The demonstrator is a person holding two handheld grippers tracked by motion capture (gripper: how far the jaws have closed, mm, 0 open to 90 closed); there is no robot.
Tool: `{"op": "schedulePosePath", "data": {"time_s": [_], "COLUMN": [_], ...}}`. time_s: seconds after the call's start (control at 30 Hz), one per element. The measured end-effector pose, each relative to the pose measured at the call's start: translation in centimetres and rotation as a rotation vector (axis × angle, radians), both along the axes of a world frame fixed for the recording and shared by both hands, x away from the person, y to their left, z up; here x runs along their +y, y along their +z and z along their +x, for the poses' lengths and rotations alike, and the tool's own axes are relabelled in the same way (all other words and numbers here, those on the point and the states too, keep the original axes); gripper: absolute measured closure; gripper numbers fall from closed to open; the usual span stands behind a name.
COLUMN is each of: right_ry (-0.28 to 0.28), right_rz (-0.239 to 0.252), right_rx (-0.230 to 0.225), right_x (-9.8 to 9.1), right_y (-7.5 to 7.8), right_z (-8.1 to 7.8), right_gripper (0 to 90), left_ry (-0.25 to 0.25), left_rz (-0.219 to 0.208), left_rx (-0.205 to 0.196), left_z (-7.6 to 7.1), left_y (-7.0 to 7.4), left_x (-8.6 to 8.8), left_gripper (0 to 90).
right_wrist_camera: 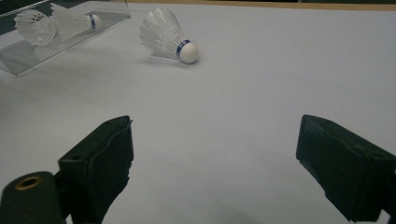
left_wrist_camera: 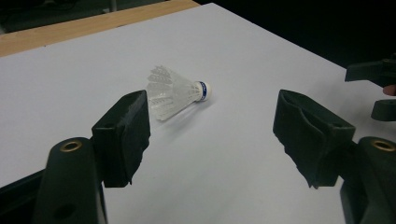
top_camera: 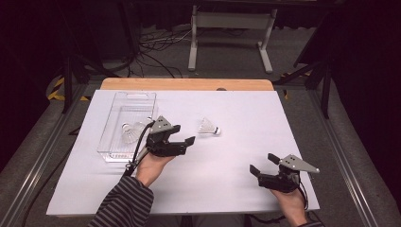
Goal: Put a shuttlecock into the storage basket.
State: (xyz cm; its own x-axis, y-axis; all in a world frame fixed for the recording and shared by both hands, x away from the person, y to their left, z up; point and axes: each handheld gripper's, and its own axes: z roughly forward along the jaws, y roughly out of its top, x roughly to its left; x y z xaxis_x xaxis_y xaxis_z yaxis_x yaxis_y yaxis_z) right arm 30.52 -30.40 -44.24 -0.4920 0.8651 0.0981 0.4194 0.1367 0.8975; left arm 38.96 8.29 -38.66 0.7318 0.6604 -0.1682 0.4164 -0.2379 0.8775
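Shuttlecock (top_camera: 208, 127) position is the deciding factor: 1 loose shuttlecock lies on its side on the white worktop (top_camera: 236, 156), near the middle, just right of and slightly beyond the left hand-held gripper (top_camera: 185, 134). Its long axis runs roughly left to right, feather skirt toward the left, cork tip toward the right.

Left hand-held gripper: jaws stand wide apart with nothing between them, pointing right toward the shuttlecock. In the left gripper view the shuttlecock (left_wrist_camera: 176, 92) sits ahead of the jaws, nearer the left jaw, skirt end closest, not yet between the pads.

Right hand-held gripper (top_camera: 263, 163): jaws likewise spread and empty, resting low at the near right of the worktop. In the right gripper view the shuttlecock (right_wrist_camera: 167, 40) lies well ahead, cork tip turned toward that camera.

Nearer hand: the left one, by a clear margin; the right is well apart from the item.

Clear tray (top_camera: 111, 137): stands at the left of the worktop, just beyond the left hand, and already holds 2 shuttlecocks (top_camera: 130, 131).

Assessment: the work in hand appears to be collecting shuttlecocks into the tray. The coming move likely calls for a short advance of the left hand-held gripper to the right, closing across the skirt or cork. Risk: the light item may roll or skid if nudged before the jaws close.
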Motion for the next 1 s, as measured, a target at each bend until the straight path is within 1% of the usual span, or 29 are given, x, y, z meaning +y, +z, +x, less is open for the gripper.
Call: {"op": "schedulePosePath", "data": {"time_s": [0.17,0.2,0.3,0.47,0.5,0.63,0.7,0.77,0.8,0.83,0.87,0.9,0.97,1.0], "right_ry": [0.0,0.0,0.0,0.0,0.0,0.0,0.001,0.001,0.001,0.001,0.002,0.002,0.003,0.002], "right_rz": [0.0,0.0,0.0,-0.001,-0.001,-0.004,-0.002,-0.001,-0.001,0.001,0.0,-0.001,-0.001,0.001], "right_rx": [0.0,0.0,-0.001,-0.002,-0.002,-0.002,-0.002,-0.002,-0.003,-0.001,-0.001,-0.001,-0.001,0.001], "right_x": [0.0,0.0,0.0,0.0,0.0,0.0,0.0,0.0,0.0,0.0,0.0,0.0,0.0,0.0], "right_y": [0.0,0.0,0.0,0.0,0.0,0.0,0.0,0.0,0.0,-0.1,-0.1,-0.1,-0.1,0.0], "right_z": [0.0,0.0,0.0,0.0,0.0,0.0,0.1,0.1,0.1,0.1,0.1,0.1,0.0,0.0], "right_gripper": [11.8,11.8,11.8,11.8,11.8,11.8,11.8,11.8,11.8,11.8,11.8,11.8,11.8,11.8], "left_ry": [0.003,0.002,0.003,0.002,0.008,0.002,0.005,-0.004,-0.003,-0.006,-0.013,-0.013,-0.01,-0.017], "left_rz": [0.003,0.002,-0.002,-0.003,-0.003,0.012,0.006,0.013,0.012,0.018,0.029,0.026,0.027,0.027], "left_rx": [-0.001,0.006,0.0,0.008,0.01,0.007,0.018,0.019,0.014,0.016,0.009,0.015,0.007,0.018], "left_z": [0.5,0.5,0.8,1.3,1.3,1.9,2.0,2.3,2.3,2.4,2.5,2.6,2.7,2.8], "left_y": [0.1,0.1,0.3,0.3,0.3,0.2,0.2,0.2,0.2,0.2,0.2,0.2,0.2,0.2], "left_x": [-0.4,-0.5,-0.6,-1.0,-1.2,-1.4,-1.6,-1.8,-2.0,-2.1,-2.2,-2.3,-2.5,-2.6], "left_gripper": [28.2,28.2,28.2,28.3,28.3,28.4,28.4,28.3,28.2,28.2,28.2,28.2,28.2,28.3]}}
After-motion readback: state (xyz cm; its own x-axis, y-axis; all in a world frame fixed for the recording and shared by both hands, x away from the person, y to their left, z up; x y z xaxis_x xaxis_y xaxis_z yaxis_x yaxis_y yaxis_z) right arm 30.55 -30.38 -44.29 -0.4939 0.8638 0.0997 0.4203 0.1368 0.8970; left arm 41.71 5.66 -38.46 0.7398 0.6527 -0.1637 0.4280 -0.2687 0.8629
